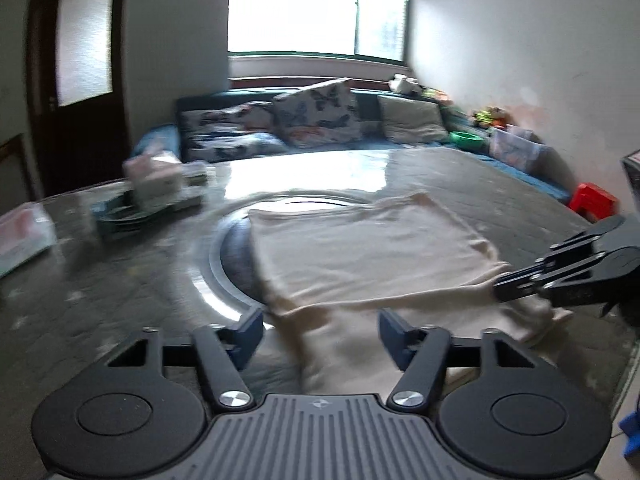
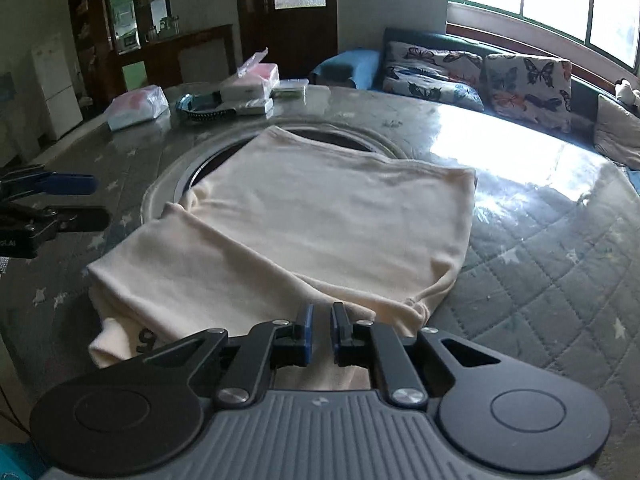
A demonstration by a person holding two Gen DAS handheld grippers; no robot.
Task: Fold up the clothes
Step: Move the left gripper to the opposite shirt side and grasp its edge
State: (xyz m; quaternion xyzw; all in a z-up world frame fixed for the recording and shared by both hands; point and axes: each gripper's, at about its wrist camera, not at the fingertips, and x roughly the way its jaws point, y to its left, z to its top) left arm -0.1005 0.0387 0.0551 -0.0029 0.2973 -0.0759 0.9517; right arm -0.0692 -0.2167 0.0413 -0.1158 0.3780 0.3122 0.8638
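Observation:
A cream garment [image 1: 368, 248] [image 2: 320, 216] lies folded on the round table [image 2: 540, 240], partly over the sunken turntable ring [image 1: 216, 264]. A dark printed mark shows at its near left corner. My right gripper [image 2: 322, 326] [image 1: 498, 290] is at the garment's near edge, its jaws almost together and pinching a fold of the cloth. A ridge of fabric runs up to its tips. My left gripper [image 1: 320, 330] [image 2: 94, 200] hovers off the garment's left side. Its blue fingers [image 1: 248, 330] are apart and grip nothing.
Boxes, a plate stack and tissue packs [image 2: 240, 92] [image 1: 152, 188] crowd the table's far left, beside a plastic-wrapped pack [image 2: 138, 106]. A sofa with butterfly cushions [image 1: 316, 120] stands behind the table under the window. On the floor at the right is a red stool [image 1: 592, 198].

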